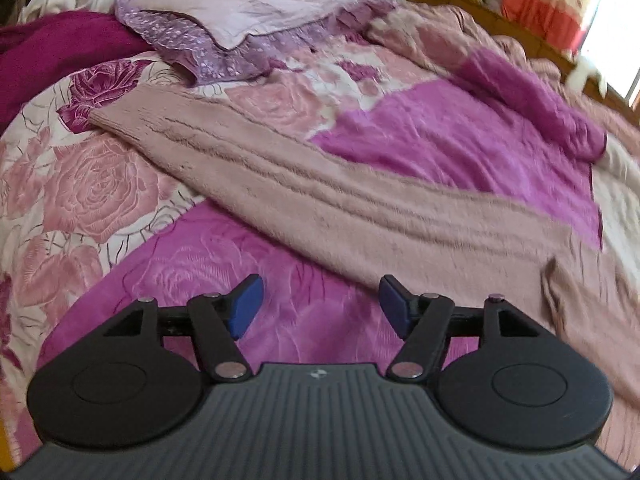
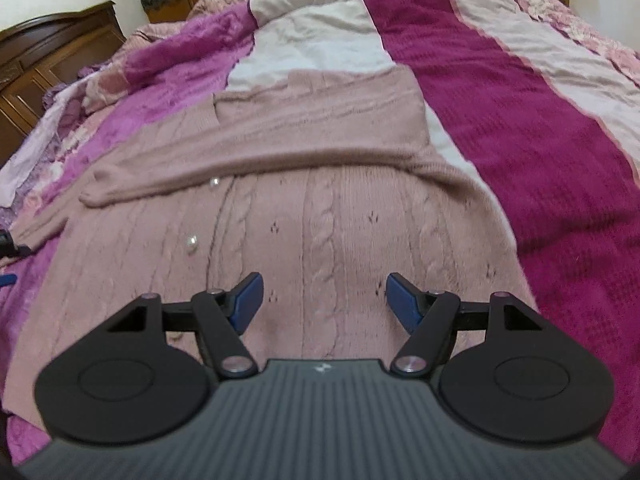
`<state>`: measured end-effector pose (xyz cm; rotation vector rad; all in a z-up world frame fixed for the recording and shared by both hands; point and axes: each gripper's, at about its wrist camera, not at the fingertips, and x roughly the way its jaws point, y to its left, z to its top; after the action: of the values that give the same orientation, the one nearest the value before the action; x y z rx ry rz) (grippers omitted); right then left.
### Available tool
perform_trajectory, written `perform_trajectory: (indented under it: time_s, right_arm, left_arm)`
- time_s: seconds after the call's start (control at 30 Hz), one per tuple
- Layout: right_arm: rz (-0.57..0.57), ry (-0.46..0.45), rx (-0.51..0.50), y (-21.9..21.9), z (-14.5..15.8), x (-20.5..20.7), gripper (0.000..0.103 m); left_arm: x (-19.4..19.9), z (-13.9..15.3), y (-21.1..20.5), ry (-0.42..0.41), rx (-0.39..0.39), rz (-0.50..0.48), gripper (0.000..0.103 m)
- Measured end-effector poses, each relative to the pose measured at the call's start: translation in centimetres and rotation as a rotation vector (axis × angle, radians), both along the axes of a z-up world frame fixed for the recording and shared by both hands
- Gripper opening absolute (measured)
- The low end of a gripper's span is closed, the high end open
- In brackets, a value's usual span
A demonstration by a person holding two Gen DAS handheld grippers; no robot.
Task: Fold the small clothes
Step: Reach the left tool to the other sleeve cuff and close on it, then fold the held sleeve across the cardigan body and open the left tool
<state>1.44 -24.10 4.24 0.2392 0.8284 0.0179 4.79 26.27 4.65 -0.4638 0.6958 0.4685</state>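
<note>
A dusty-pink cable-knit cardigan [image 2: 320,232] lies flat on the bed, with one sleeve [image 2: 260,160] folded across its body and pearl buttons [image 2: 191,243] showing. In the left wrist view its other sleeve [image 1: 340,200] stretches diagonally over the bedspread. My left gripper [image 1: 321,304] is open and empty, above the magenta bedspread just short of the sleeve. My right gripper [image 2: 323,300] is open and empty, above the cardigan's lower body.
A floral pink and magenta bedspread [image 1: 80,184] covers the bed. A purple patterned pillowcase [image 1: 224,28] lies near the headboard. A dark magenta and cream blanket [image 2: 520,128] lies right of the cardigan. A wooden cabinet [image 2: 44,60] stands at the left.
</note>
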Motion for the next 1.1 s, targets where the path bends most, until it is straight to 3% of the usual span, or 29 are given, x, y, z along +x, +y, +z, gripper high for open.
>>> perform_trajectory:
  time_s: [0.2, 0.47, 0.57, 0.63, 0.7, 0.87, 1.1]
  right_arm:
    - [-0.004, 0.016, -0.030, 0.8, -0.5, 0.0, 0.070]
    - [-0.011, 0.022, -0.047, 1.2, -0.8, 0.1, 0.070]
    - [-0.007, 0.022, -0.059, 1.4, -0.8, 0.1, 0.070]
    - [-0.008, 0.020, -0.060, 1.4, -0.8, 0.2, 0.071]
    - [-0.011, 0.018, -0.056, 1.4, -0.7, 0.2, 0.070]
    - [-0.019, 0.002, -0.043, 1.2, -0.2, 0.0, 0.070]
    - [-0.034, -0.026, -0.020, 0.5, 0.5, -0.6, 0.070]
  left_arm:
    - [1.4, -1.0, 2.7, -0.081, -0.120, 0.095, 0.076]
    - [4.5, -1.4, 3.8, -0.123, -0.044, 0.060, 0.078]
    - [4.9, -1.5, 3.9, -0.116, 0.006, 0.036, 0.052]
    - [4.8, -1.5, 4.2, -0.119, 0.012, 0.024, 0.026]
    - [4.3, -1.2, 4.8, -0.138, -0.015, 0.019, 0.016]
    - [3.0, 0.7, 4.5, -0.207, -0.015, -0.018, 0.011]
    - [2.6, 5.5, 1.7, -0.315, -0.007, -0.108, 0.010]
